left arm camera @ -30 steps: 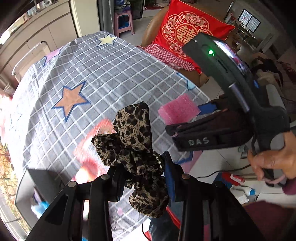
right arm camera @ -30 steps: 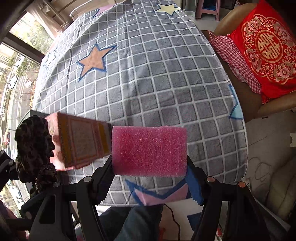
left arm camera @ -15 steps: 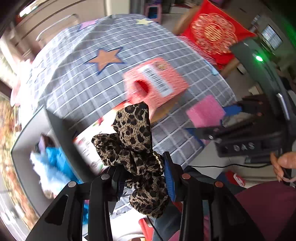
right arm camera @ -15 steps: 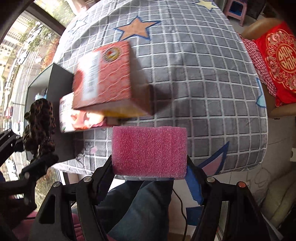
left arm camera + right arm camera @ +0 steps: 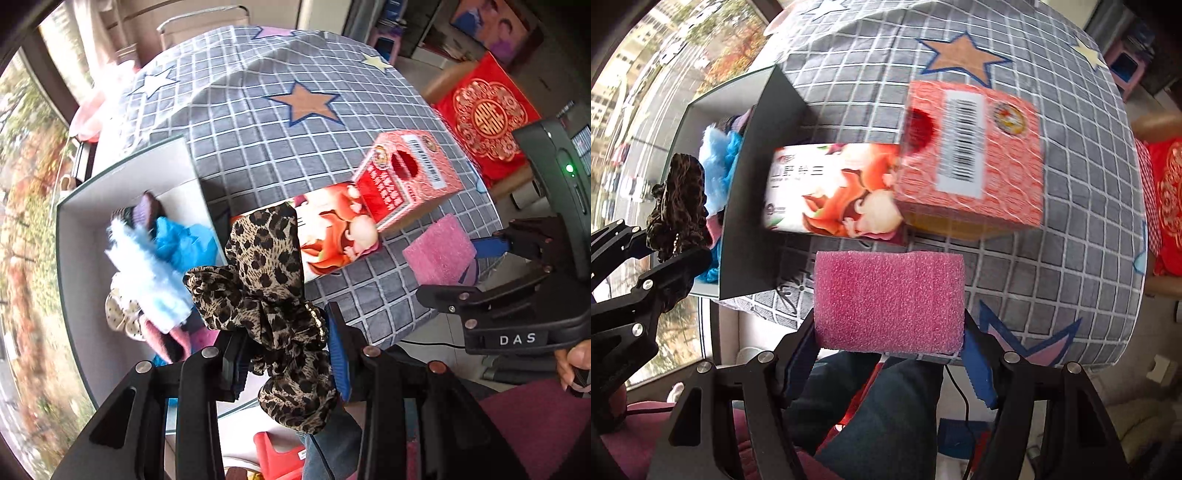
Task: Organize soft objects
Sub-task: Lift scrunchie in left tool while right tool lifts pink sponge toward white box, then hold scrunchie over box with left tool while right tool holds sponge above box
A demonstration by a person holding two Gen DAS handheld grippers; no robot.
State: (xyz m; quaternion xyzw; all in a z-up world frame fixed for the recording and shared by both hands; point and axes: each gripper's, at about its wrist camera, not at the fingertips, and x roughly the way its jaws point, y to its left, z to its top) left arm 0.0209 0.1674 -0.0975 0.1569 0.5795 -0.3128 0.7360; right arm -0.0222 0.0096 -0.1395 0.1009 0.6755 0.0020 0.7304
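Left wrist view first: nearest the lens, the left hand-held gripper (image 5: 284,354) is clamped on a leopard-print scrunchie (image 5: 266,295), whose ruffled fabric bunches up between the blue-padded fingers and hangs over the near edge of the worktop (image 5: 258,122), which is covered in a grey checked cloth with stars. Just beyond it, to the left, sits an open grey box (image 5: 122,177) holding a heap of soft things: a light blue fluffy piece (image 5: 147,273), a bright blue one (image 5: 184,243), something spotted and something pink, too jumbled to tell apart. Right of the box lies a flat carton with a cartoon print (image 5: 332,236), and a red patterned carton (image 5: 406,177) with a barcode rests on its far right end. Off to the right in this view, the right hand-held gripper (image 5: 476,258) carries a pink foam sponge (image 5: 439,251) over the near right part of the worktop. From the right wrist view, that right hand-held gripper (image 5: 890,332) is closed on the sponge (image 5: 890,299), one finger pressed to each end, with the person's trouser leg (image 5: 886,406) below and the two cartons just beyond it. Farther off, past the worktop's right edge, a red embroidered cushion (image 5: 484,118) stands on a seat.
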